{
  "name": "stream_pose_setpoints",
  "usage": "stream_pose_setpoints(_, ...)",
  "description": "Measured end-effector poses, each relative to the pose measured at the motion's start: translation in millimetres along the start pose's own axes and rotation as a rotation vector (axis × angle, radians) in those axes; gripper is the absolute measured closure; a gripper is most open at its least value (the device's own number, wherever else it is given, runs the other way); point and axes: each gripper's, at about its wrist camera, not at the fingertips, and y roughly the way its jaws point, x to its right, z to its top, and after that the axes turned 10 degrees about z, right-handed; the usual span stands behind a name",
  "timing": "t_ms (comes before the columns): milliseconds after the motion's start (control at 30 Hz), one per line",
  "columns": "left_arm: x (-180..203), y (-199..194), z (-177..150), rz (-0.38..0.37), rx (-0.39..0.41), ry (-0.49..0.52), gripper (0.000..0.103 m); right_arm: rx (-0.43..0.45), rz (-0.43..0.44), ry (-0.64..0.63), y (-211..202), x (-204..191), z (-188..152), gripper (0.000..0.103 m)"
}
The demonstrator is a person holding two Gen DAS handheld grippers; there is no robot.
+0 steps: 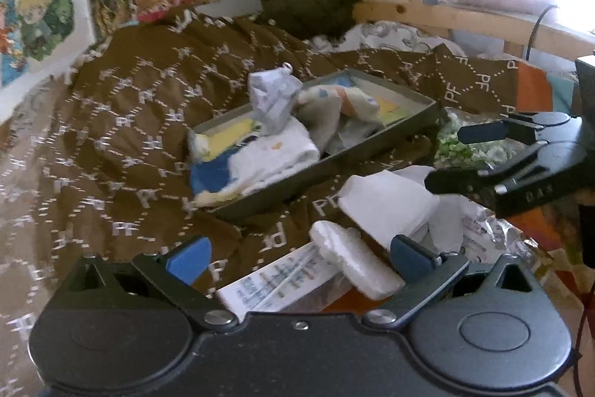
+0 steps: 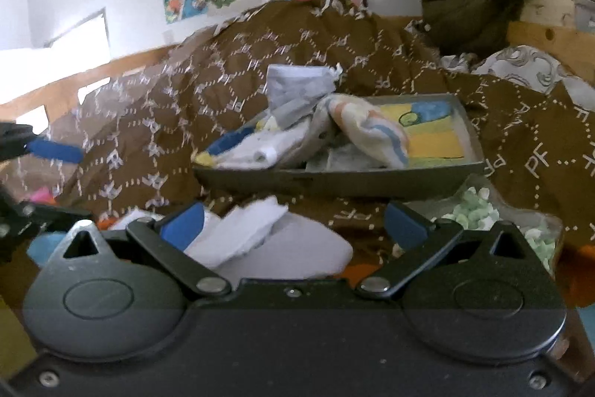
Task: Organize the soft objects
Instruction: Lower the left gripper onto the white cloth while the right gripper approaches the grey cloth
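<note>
A: Where's the soft stuff?

B: Most of it's in the flat grey-green cardboard box (image 2: pixel 334 182) on the brown blanket w/ white letters (image 1: pixel 122 106). Socks and small cloths, piled at the left end. The crumpled pale-blue cloth (image 2: pixel 297 92) sits on top of that pile.

A: What's not in yet?

B: The white folded cloth (image 2: pixel 256 233), just in front of the box. It's between the fingers of the right claw (image 2: pixel 293 224), right below it.

A: Is that claw holding it?

B: No. Fingers spread wide, nothing pinched. Left claw (image 1: pixel 297 253) is wide open too, over a white foam piece (image 1: pixel 357 265) and a printed paper pack (image 1: pixel 275 285) in front of the box.

A: How will the cloth feel?

B: Prob. light and floppy. It'll bend and hang, won't break. I'd pinch the thick folded middle, not a thin edge, so it doesn't slip out or unfold.
</note>
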Motion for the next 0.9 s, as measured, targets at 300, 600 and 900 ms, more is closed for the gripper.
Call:
stream_pose_setpoints(300, 19, 38, 7, -0.231, -0.008, 0.139, 0.001, -0.088, 0.026, -0.099, -9, 7, -14, 0.004)
stream_pose_setpoints(600, 22, 57, 15, -0.37, 0.027, 0.189, 0.013, -0.12, 0.101, -0.128, -4, 3, -22, 0.027)
stream_pose_setpoints(900, 21, 79, 18, -0.466, -0.039, 0.104, 0.038, -0.121, 0.13, -0.148, 1, 0, -18, 0.047)
